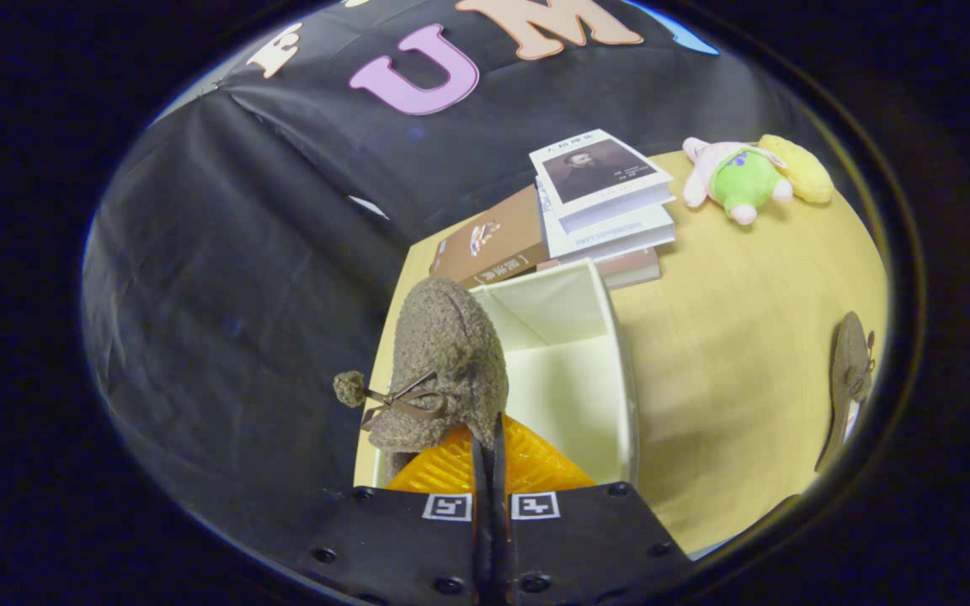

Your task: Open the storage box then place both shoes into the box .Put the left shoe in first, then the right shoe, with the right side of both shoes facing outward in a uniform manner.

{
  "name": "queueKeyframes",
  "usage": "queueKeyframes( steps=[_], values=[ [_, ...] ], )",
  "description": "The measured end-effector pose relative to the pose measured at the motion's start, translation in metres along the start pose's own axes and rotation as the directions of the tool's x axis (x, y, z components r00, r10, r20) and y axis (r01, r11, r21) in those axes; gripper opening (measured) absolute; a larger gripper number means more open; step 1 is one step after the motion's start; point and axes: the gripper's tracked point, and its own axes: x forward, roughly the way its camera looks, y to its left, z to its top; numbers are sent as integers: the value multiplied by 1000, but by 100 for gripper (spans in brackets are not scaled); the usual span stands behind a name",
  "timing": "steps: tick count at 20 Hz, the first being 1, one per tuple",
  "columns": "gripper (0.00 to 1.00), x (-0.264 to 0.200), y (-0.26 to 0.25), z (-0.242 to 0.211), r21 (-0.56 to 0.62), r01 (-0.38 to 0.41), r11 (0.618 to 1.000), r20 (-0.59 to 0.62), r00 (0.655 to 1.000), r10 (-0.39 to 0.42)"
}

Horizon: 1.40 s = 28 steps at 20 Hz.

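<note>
From my seat I can't make out the bottom of the storage box (573, 370): its near wall is hidden behind the hand-held gripper (489, 446), and the shoe I'm carrying covers its left wall. The second shoe (849, 379) lies well apart on the counter (738, 337), off to the right of the box, squeezed thin by the lens so I can't tell which way it faces. The hand-held gripper's fingers (535, 463) are pressed almost together, with only a narrow dark slit between them, and they pinch the fuzzy brown shoe (443, 362) at its near end; exactly where the fingers bite is hidden under the fleece. That shoe hangs over the box's left edge, with its thin brown bow and a small pom-pom turned to the left, toward the black cloth wall. The box stands open, pale inside, and what I can see of it holds nothing. Beyond it sits a stack of books (594, 210), and farther right a plush toy (746, 177) lies on the counter.
</note>
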Motion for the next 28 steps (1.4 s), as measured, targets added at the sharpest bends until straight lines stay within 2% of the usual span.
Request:
queueKeyframes(
  steps=[11,15,18,23,28],
  values=[
    [3,64,-9,-39,-57,169,984,-91,981,-173],
    [5,76,-11,-48,-107,197,975,-116,971,-209],
    [16,82,-11,-54,-153,197,968,-122,969,-216],
    [33,69,4,-56,-189,121,974,-137,980,-148],
    [75,38,16,-39,-250,32,968,-67,997,-50]
  ],
)
